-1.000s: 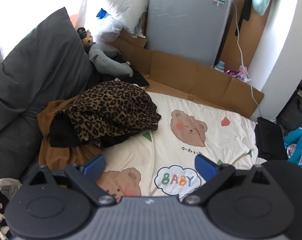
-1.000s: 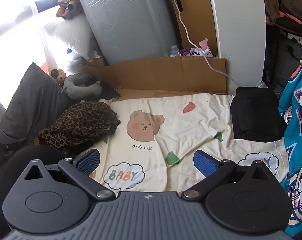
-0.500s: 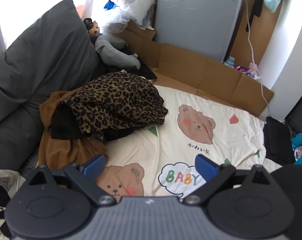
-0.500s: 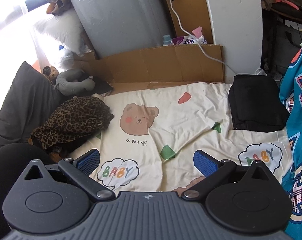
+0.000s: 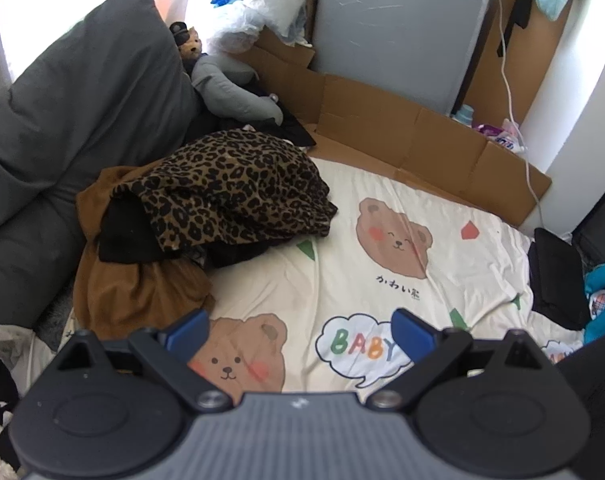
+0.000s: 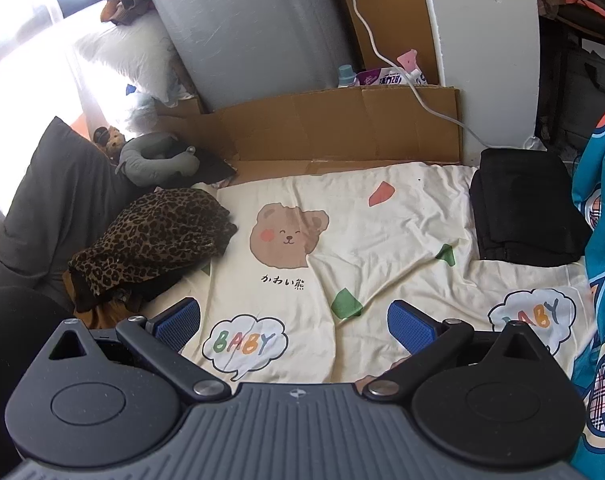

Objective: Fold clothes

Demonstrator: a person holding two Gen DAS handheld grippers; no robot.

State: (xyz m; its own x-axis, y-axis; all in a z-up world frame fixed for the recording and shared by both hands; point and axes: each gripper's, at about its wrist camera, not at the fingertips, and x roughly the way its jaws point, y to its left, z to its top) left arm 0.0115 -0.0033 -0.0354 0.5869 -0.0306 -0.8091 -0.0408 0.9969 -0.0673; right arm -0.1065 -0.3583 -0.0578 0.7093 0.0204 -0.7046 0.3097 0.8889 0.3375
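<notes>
A heap of unfolded clothes lies at the left of the bear-print sheet: a leopard-print garment on top, a black piece and a brown garment beneath. A folded black garment rests at the sheet's right edge. My left gripper hovers open over the sheet's near part, just right of the heap, holding nothing. My right gripper is open and empty above the sheet's middle front.
Grey pillows line the left side, with a grey neck pillow and a small plush toy behind the heap. Flattened cardboard and a wrapped grey panel stand at the back. A teal patterned cloth hangs on the right.
Both grippers have drifted slightly: the left view has swung left toward the clothes heap, and the right view has shifted so the heap appears lower. Both stay open and empty.
</notes>
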